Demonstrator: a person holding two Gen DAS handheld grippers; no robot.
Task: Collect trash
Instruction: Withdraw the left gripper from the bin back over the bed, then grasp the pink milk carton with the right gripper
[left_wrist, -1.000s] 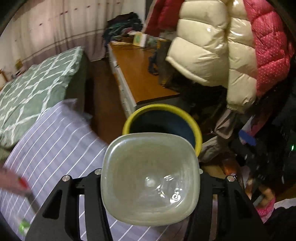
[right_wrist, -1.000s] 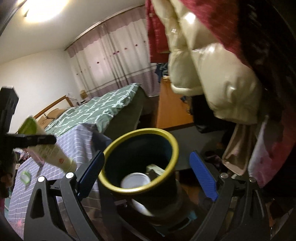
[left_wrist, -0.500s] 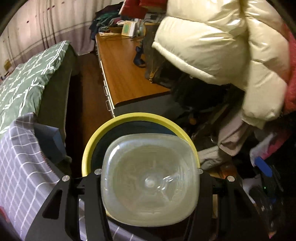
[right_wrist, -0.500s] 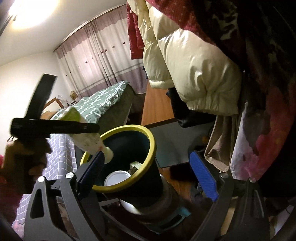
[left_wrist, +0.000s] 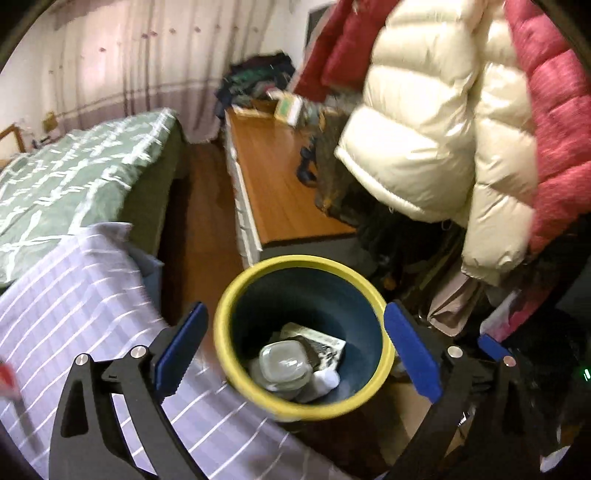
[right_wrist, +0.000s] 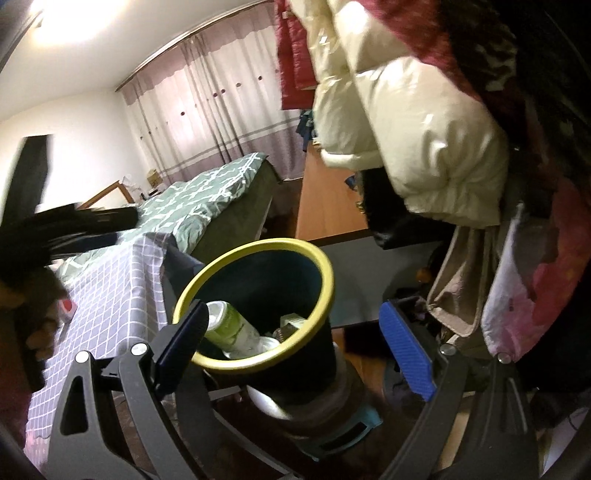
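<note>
A dark blue trash bin with a yellow rim (left_wrist: 236, 295) stands on the floor beside the table. Inside it lies a clear plastic bottle (left_wrist: 284, 363), seen bottom-first, on paper and white scraps. My left gripper (left_wrist: 297, 347) is open and empty above the bin. In the right wrist view the bin (right_wrist: 317, 266) sits between the open fingers of my right gripper (right_wrist: 293, 341), and the bottle with its green label (right_wrist: 231, 326) leans inside it. The left gripper (right_wrist: 74, 221) shows blurred at the left.
A table with a purple checked cloth (left_wrist: 66, 295) lies left of the bin. A green-quilted bed (left_wrist: 74, 184) is behind it. A wooden desk (left_wrist: 280, 192) and hanging puffy jackets (left_wrist: 443, 129) stand to the right, with clutter on the floor below.
The left gripper was shut on the clear bottle over the bin. It has opened, and the bottle has dropped into the bin. The left gripper has pulled back and up.
</note>
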